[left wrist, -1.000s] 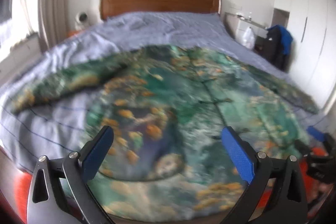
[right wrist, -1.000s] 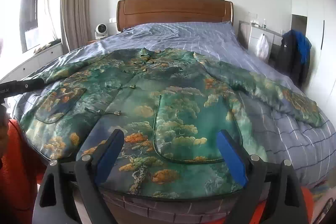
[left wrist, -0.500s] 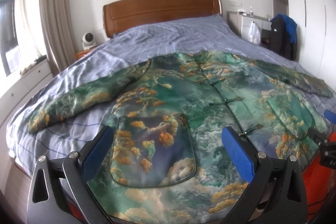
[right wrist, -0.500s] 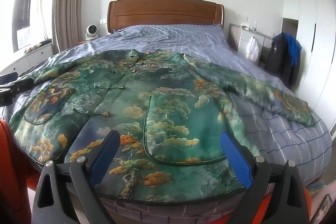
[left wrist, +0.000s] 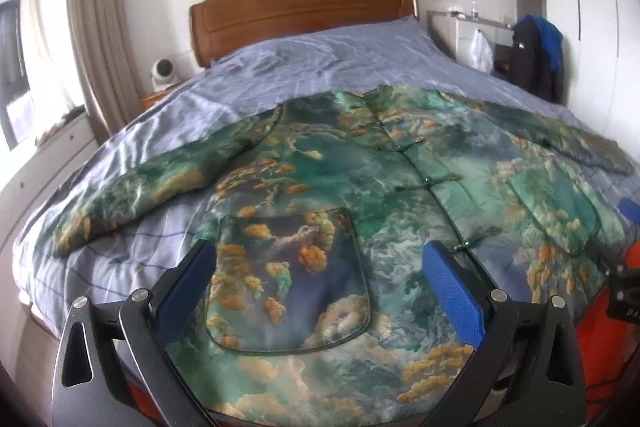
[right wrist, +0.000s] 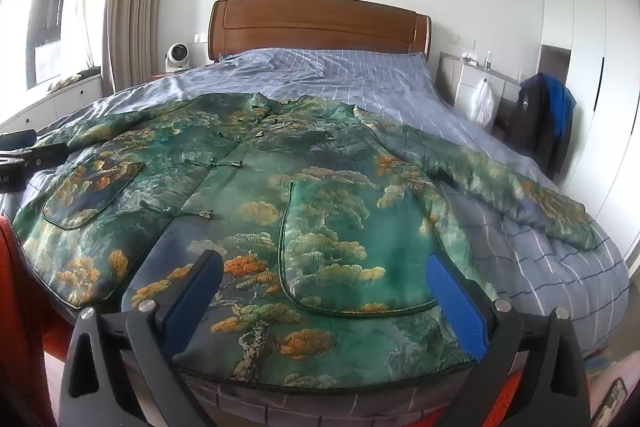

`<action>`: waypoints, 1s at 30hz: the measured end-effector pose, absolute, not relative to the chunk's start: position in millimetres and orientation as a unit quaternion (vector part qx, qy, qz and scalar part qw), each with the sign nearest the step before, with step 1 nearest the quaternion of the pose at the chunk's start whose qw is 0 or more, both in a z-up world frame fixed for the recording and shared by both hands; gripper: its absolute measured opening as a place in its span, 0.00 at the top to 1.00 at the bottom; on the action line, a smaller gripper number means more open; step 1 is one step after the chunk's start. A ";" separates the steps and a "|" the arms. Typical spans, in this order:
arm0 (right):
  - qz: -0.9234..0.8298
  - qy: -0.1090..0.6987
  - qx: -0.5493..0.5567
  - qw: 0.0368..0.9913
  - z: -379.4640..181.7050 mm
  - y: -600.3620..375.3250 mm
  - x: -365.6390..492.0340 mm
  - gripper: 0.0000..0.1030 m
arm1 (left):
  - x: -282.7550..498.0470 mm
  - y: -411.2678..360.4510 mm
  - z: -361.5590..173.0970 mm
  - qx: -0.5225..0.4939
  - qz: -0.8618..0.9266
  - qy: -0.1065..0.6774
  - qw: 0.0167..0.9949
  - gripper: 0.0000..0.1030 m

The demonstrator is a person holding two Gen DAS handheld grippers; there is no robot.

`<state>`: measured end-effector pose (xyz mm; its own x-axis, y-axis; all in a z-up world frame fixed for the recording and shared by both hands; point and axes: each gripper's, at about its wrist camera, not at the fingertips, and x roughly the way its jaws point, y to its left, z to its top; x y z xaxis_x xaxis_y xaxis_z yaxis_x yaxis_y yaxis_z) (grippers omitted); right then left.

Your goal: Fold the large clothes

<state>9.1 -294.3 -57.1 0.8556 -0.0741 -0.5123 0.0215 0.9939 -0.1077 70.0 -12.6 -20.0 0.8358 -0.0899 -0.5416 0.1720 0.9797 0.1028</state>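
A large green padded jacket with orange cloud and pine print [left wrist: 360, 187] [right wrist: 320, 195] lies flat, front up, on the bed, sleeves spread to both sides, hem at the foot edge. My left gripper [left wrist: 320, 283] is open and empty, hovering over the jacket's left patch pocket [left wrist: 288, 279]. My right gripper [right wrist: 320, 295] is open and empty, over the right patch pocket [right wrist: 352, 247] near the hem. The left gripper's tip [right wrist: 20, 151] shows at the far left in the right wrist view.
The bed [right wrist: 360, 75] has a blue checked cover and a wooden headboard [right wrist: 320, 27]. A small white fan [right wrist: 178, 55] stands on the left nightstand. A chair with dark and blue clothes [right wrist: 544, 123] stands by the white wardrobe at the right.
Both grippers have risen and tilted up slightly, so more of the room and headboard shows. The left view has steadied from blur. The jacket has not moved.
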 end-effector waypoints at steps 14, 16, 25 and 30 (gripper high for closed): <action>-0.022 0.272 -0.057 0.960 -58.9 -291.1 10.8 0.03 | 74.1 -1.2 -20.4 0.058 -0.065 0.294 0.952 0.00; -0.022 0.272 -0.059 0.960 -60.1 -290.5 11.3 0.03 | 75.6 0.9 -22.6 0.055 -0.068 0.302 0.949 0.00; -0.013 0.277 -0.067 0.959 -63.7 -285.4 11.5 0.01 | 79.1 8.0 -28.0 0.045 -0.048 0.312 0.948 0.00; -0.015 0.279 -0.064 0.958 -64.5 -286.6 11.6 0.01 | 79.8 11.2 -28.5 0.033 -0.043 0.319 0.946 0.00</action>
<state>11.6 -286.6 -64.4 0.8444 -0.0642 -0.5319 -0.0072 0.9913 -0.1311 79.8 11.2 -28.5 0.7928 -0.0602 -0.6065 0.1029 0.9940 0.0359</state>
